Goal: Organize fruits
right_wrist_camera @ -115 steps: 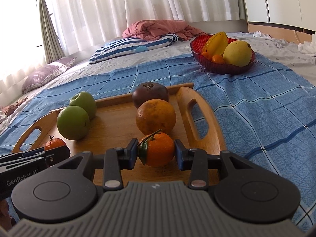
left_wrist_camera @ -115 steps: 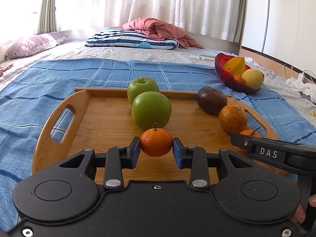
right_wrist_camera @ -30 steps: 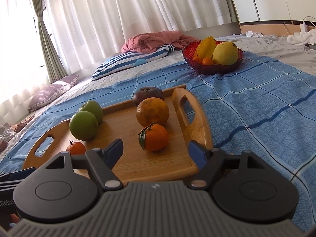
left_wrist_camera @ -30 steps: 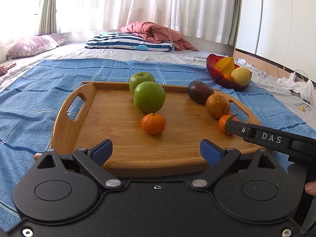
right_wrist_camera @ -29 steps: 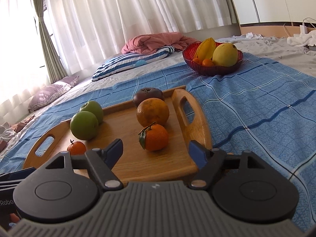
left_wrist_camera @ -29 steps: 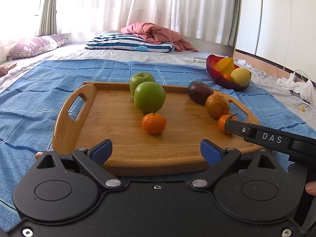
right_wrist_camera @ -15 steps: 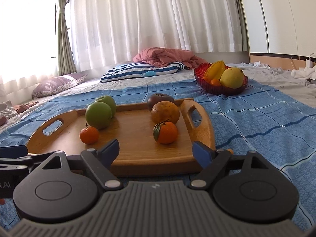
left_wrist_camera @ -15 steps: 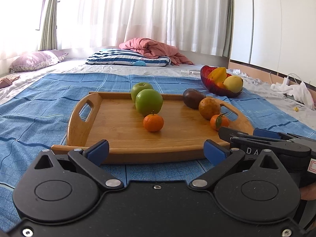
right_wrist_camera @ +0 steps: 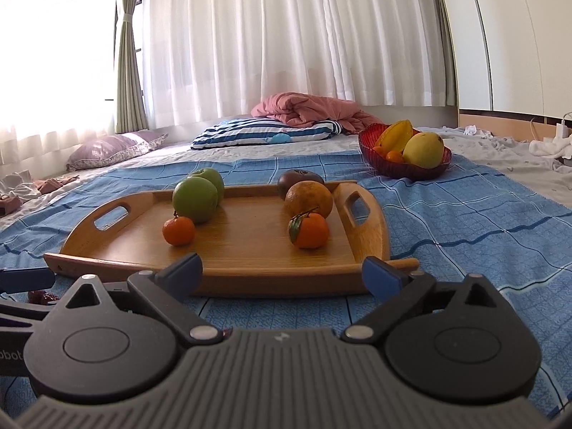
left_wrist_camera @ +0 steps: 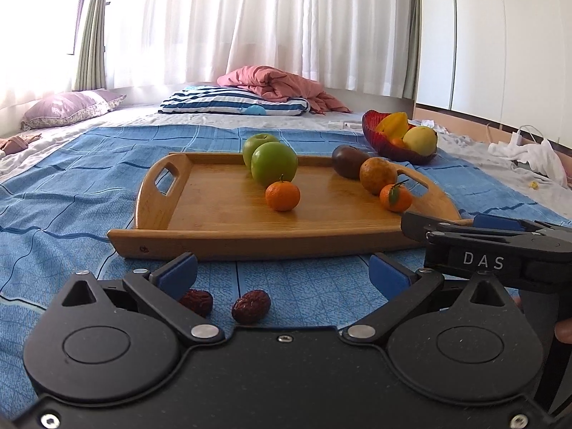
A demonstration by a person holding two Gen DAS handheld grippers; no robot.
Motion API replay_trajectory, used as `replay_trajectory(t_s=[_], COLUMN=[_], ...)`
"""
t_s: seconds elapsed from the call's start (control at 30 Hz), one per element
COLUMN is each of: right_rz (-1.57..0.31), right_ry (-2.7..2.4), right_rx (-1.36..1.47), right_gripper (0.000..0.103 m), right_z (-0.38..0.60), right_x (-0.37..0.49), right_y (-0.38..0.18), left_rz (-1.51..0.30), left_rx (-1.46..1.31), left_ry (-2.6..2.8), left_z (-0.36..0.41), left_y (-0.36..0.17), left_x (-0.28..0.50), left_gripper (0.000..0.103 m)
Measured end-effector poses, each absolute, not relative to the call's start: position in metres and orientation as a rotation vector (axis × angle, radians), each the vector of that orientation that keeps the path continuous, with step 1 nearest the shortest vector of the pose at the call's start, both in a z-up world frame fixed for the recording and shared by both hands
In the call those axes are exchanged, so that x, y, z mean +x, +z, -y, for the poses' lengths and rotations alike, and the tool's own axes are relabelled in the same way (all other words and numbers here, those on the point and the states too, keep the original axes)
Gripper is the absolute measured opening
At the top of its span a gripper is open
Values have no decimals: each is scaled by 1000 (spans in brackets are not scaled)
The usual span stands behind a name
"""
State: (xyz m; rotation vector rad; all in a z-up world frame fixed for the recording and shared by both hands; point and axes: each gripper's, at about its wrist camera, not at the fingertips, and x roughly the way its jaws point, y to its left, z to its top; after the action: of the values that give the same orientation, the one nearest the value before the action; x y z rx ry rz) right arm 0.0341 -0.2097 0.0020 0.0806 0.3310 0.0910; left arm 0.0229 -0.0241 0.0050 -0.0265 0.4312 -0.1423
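A wooden tray (left_wrist_camera: pixel 228 214) (right_wrist_camera: pixel 250 261) lies on the blue blanket. It holds two green apples (left_wrist_camera: pixel 274 168) (right_wrist_camera: pixel 195 199), a small mandarin (left_wrist_camera: pixel 282 196) (right_wrist_camera: pixel 178 230), a leafy mandarin (left_wrist_camera: pixel 395 197) (right_wrist_camera: pixel 309 231), a larger orange (left_wrist_camera: pixel 377 175) (right_wrist_camera: pixel 309 200) and a dark purple fruit (left_wrist_camera: pixel 346 166) (right_wrist_camera: pixel 299 179). Two red dates (left_wrist_camera: pixel 250 306) lie on the blanket in front of the tray. My left gripper (left_wrist_camera: pixel 282 273) is open and empty above the dates. My right gripper (right_wrist_camera: pixel 282 273) is open and empty before the tray's near edge; it also shows in the left wrist view (left_wrist_camera: pixel 500 246).
A red bowl (left_wrist_camera: pixel 400 150) (right_wrist_camera: pixel 404 168) with yellow fruit stands behind the tray to the right. A striped pillow (left_wrist_camera: pixel 232 105) and a pink quilt (left_wrist_camera: pixel 271 84) lie at the back. White clothes and cables (left_wrist_camera: pixel 525 152) lie at the far right.
Both grippers let go of their mandarins on the tray, opened wide and drew back off it. The two dates have come into the left wrist view.
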Motion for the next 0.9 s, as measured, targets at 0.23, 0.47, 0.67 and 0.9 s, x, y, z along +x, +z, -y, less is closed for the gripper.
replay_trajectory(t_s=[0.23, 0.47, 0.67, 0.9], right_rz=[-330, -352, -357, -364], right_ry=[75, 72, 80, 86], right_rx=[94, 101, 85, 70], right_gripper=[102, 102, 102, 102], right_z=[215, 217, 214, 211], right_x=[18, 11, 8, 6], right_y=[1, -6, -9, -11], left_rz=[-422, -450, -468, -492], left_rx=[6, -2, -3, 0], left_ry=[-137, -168, -173, -180], left_z=[23, 23, 23, 23], left_y=[3, 1, 0, -2], left_x=[12, 7, 6, 8], left_gripper=[102, 99, 92, 82])
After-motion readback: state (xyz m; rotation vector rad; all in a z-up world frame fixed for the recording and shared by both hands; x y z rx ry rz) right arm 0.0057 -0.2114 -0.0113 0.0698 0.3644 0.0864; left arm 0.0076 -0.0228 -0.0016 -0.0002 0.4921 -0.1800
